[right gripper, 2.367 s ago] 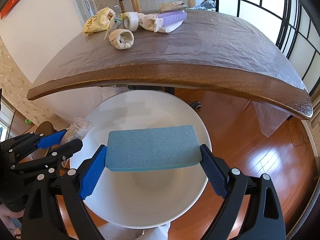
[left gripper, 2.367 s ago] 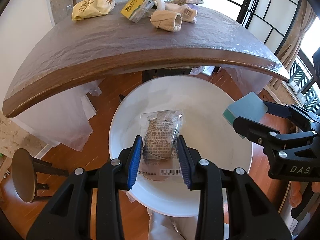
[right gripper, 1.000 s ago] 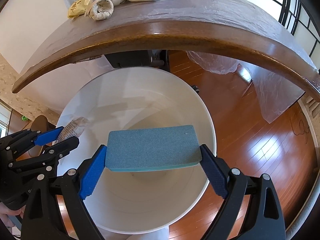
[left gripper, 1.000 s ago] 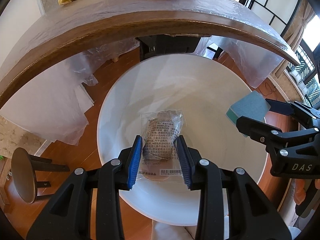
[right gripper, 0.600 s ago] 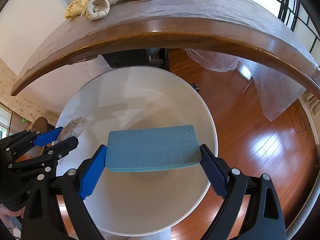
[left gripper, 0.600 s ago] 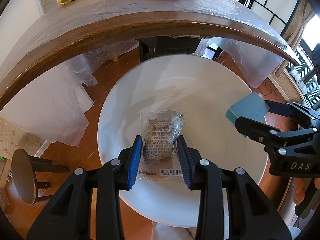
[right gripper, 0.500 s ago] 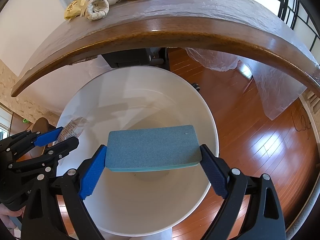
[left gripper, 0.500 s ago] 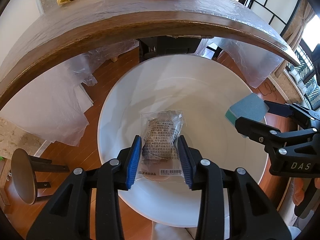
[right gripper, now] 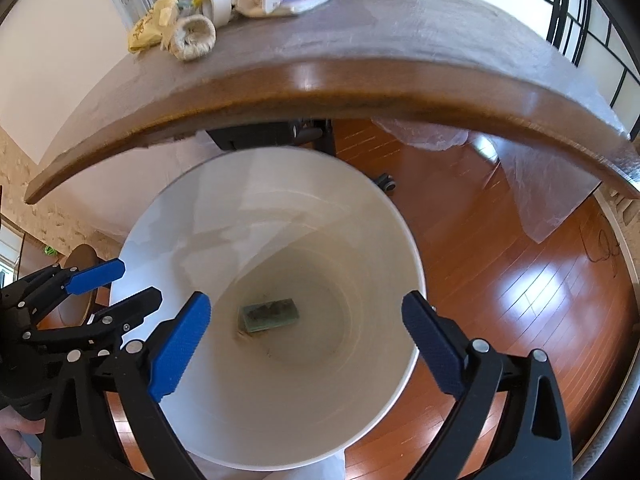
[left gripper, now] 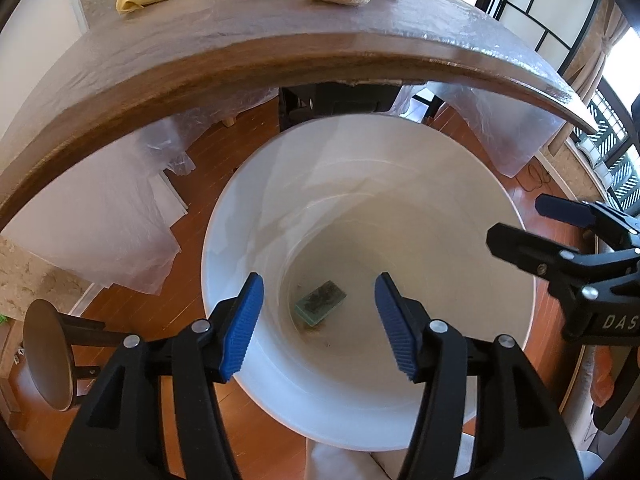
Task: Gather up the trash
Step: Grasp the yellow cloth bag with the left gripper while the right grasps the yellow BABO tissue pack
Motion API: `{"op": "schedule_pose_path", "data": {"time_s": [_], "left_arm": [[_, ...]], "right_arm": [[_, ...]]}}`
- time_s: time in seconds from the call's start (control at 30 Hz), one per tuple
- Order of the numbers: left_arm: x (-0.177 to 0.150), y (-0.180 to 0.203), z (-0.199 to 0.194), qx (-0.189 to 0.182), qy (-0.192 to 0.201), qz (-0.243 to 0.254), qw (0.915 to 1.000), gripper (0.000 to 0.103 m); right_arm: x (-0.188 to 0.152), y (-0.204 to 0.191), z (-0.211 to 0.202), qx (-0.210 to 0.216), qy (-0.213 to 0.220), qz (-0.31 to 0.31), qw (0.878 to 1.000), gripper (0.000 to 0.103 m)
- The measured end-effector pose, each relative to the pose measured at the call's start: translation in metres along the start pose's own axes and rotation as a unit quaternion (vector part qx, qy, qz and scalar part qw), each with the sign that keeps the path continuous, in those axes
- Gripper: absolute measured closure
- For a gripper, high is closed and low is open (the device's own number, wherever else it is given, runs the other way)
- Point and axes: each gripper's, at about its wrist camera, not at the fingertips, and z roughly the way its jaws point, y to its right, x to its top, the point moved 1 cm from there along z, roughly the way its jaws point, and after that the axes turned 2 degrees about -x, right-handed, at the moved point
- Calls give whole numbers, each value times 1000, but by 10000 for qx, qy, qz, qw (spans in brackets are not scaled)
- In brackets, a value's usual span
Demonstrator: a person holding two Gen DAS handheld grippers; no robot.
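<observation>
Left tongs point(left gripper: 318, 322) and right tongs point(right gripper: 306, 346) opening, empty, over white bucket point(left gripper: 224, 248); teal sponge point(right gripper: 269, 315) at bottom.

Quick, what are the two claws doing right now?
Left claw: opening, nothing between its pads.
Right claw: opening, holding nothing.

Teal sponge point(left gripper: 320, 303) flat on white bin point(left gripper: 224, 240) bottom; wrapper atop.

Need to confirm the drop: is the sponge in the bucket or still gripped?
In: sponge lies on the bucket floor; right gripper opening, empty.
</observation>
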Motion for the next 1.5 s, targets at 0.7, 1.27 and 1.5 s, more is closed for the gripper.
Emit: {"op": "schedule_pose_path", "data": {"time_s": [0.7,1.27,1.5], "left_arm": [[74,-39,-132,811,1822,-672,9776,2],[199,-137,-85,805,1720,-830,9783,2],[250,-173,-32,548,1402,-555,9871,2]], "right_arm": [[79,22,-125,-82,1867,-302,9819,4],[189,2,-67,-55,1836,-499,9817,4],[229,1,-24,-144,1640,-390,9856,4]]}}
